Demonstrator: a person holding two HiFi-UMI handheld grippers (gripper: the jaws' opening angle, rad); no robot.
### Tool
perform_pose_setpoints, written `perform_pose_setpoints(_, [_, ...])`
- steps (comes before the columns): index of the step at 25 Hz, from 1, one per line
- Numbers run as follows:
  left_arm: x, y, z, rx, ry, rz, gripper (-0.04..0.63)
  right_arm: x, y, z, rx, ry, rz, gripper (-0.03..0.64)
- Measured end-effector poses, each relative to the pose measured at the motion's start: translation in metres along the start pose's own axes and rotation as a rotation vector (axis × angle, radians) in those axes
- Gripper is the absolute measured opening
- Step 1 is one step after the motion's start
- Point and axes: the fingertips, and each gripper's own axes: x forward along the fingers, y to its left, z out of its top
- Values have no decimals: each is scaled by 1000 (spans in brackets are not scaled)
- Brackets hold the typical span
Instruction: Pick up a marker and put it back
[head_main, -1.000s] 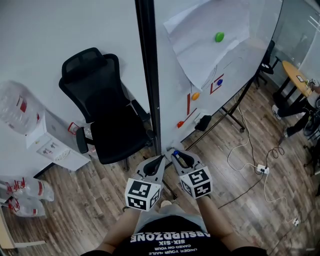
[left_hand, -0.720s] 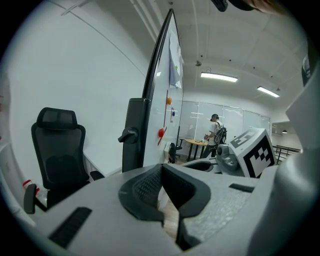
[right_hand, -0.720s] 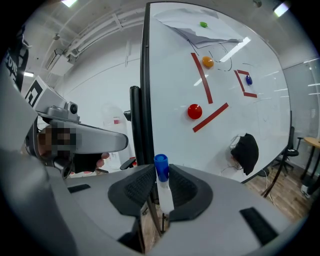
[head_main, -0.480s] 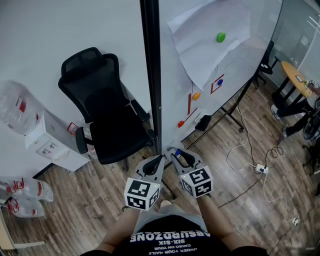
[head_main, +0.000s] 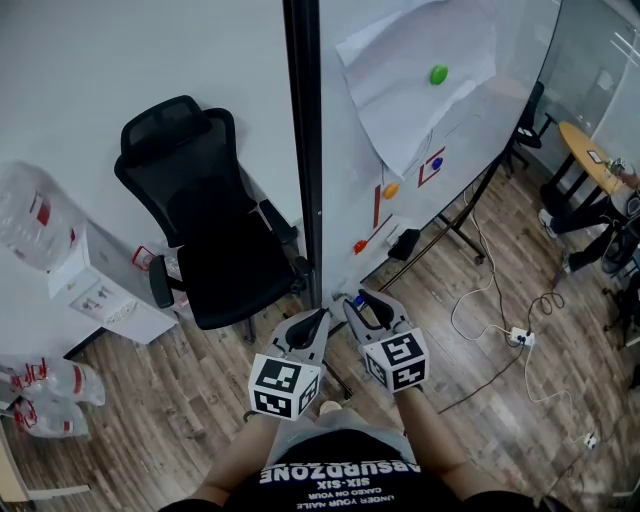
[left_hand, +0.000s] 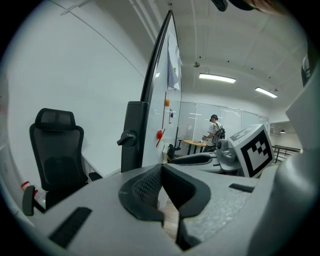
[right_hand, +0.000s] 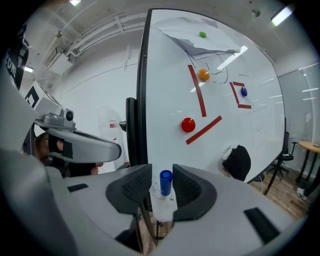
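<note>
- Black office chair (head_main: 200, 230), far left: not part of the task.
- Left gripper (head_main: 312, 328): jaws closed on each other with nothing between them, idle just beside the right one.
- Right gripper (head_main: 368, 308): its jaws have just been opening. The marker stands between them, but one pad is clearly apart from it and the other only just beside it, so it reads as released.
- Marker (right_hand: 165, 181): upright, blue cap on top, lower barrel sunk in a small white holder (right_hand: 162, 207) near the whiteboard's black frame post (head_main: 303, 150).
- Task status, as a judgement: the return looks done. Only backing the right gripper away without tipping the marker is left.
- Whiteboard (head_main: 470, 120), right: red lines, round magnets, a loose paper sheet.
</note>
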Motion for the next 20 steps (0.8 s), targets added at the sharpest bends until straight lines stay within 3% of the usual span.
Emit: perform_pose_setpoints(20, [-15,-3,19,15,-46,-16,3,-37,3,61,-7,-168,-71,107])
